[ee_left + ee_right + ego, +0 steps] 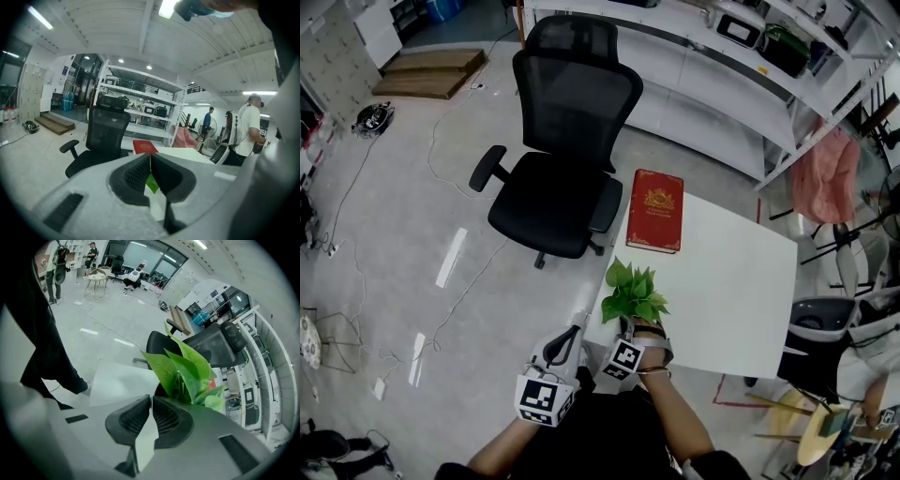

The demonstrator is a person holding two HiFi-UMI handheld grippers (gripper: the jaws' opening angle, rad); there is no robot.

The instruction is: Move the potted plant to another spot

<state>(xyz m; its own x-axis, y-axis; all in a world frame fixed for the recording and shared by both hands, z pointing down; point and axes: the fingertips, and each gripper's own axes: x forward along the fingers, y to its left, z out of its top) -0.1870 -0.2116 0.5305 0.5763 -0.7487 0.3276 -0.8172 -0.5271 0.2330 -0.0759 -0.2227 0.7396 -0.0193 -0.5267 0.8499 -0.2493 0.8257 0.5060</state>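
At the near left corner of the white table (pixel 731 281) stood the potted plant (pixel 635 292). The right gripper (pixel 645 330) sat just beside it, jaws closed on nothing. The left gripper (pixel 577 326) hung off the edge, likewise closed and empty. The plant looked light with floppy leaves, so I judged it best gripped low, by the pot.

Bright, even overhead light fills the head view. The white rectangular counter (pixel 722 281) is almost washed out, and the black mesh office chair (pixel 562 187) casts only a faint shadow. In the left gripper view a ceiling strip lamp (pixel 167 7) glares. Both gripper views bend strongly and darken at their edges.
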